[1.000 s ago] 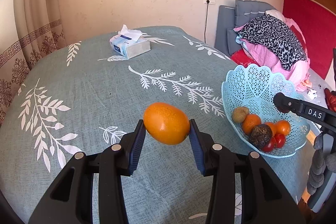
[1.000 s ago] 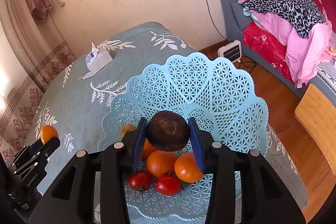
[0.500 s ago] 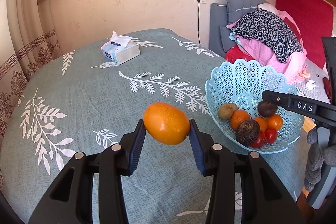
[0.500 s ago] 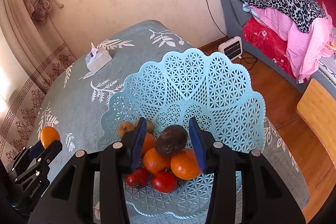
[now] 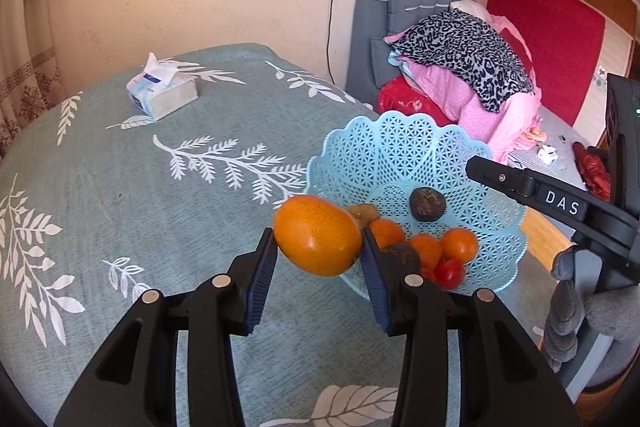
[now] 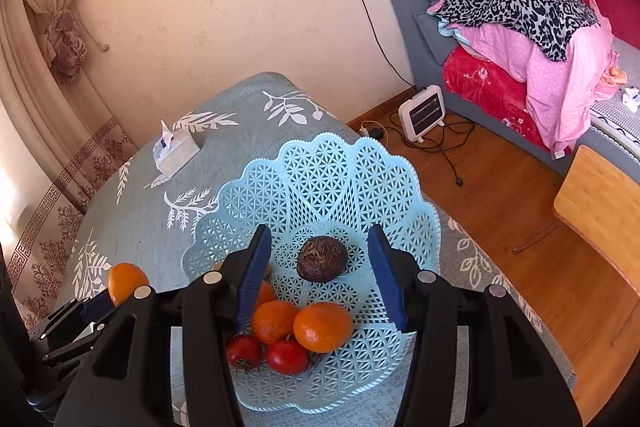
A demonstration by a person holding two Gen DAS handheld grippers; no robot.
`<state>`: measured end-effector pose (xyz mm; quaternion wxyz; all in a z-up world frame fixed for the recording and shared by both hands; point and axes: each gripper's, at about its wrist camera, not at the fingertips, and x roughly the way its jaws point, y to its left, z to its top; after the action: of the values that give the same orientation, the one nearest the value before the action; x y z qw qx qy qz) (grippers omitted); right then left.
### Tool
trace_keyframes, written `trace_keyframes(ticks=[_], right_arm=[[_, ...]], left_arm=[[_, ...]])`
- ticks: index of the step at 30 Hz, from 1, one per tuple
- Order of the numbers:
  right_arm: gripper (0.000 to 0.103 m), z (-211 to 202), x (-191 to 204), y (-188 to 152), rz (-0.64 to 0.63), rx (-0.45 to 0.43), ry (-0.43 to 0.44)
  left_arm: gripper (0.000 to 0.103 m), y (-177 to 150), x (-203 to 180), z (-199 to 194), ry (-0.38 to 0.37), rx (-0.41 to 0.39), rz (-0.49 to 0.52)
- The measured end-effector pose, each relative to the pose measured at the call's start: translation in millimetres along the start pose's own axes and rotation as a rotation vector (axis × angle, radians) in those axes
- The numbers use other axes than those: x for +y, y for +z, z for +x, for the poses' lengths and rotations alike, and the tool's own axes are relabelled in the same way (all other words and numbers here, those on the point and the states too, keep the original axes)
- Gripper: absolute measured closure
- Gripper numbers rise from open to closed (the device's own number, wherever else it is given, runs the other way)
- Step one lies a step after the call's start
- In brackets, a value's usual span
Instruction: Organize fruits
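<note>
Left tool (image 5: 319, 259): jaws closed onto an orange fruit (image 5: 317, 235), blue pads (image 5: 264, 279) pressing both flanks, fruit held clear of the counter (image 5: 120, 187), near its right edge. Fingers level, pointing forward. Same tool seen at lower left of right wrist view (image 6: 100, 303), fruit at its tip.

Right tool (image 6: 320, 275): jaws spread wide, nothing between the pads (image 6: 386, 279), tilted down from above. In left wrist view it enters from the right edge (image 5: 500, 179); a grey-gloved hand (image 5: 576, 311) grips its handle
</note>
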<state>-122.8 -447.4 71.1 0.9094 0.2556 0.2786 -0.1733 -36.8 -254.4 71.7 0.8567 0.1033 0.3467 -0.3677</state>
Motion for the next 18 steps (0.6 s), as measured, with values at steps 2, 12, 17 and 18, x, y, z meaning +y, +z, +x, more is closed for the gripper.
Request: trace_keyframes(ticks=[2,12,17,18], right_arm=[[0.044,-4,-2,0,-0.001,-0.025,-0.013],[0.031,-13,-19,0,0.032,-0.062,-0.031],[0.019,-16,-24,-1,0.049,-0.073,-0.044],[0.016,-18,-23,-2,0.043,-0.073,-0.044]], left_arm=[[0.060,5,-9,6,-0.036,0.005,0.003],[0.026,18,-33,17,-0.106,-0.031,-0.002],[0.015,17,-21,10,-0.016,-0.064,-0.010],[0.014,16,-18,9,0.016,-0.076,-0.011]])
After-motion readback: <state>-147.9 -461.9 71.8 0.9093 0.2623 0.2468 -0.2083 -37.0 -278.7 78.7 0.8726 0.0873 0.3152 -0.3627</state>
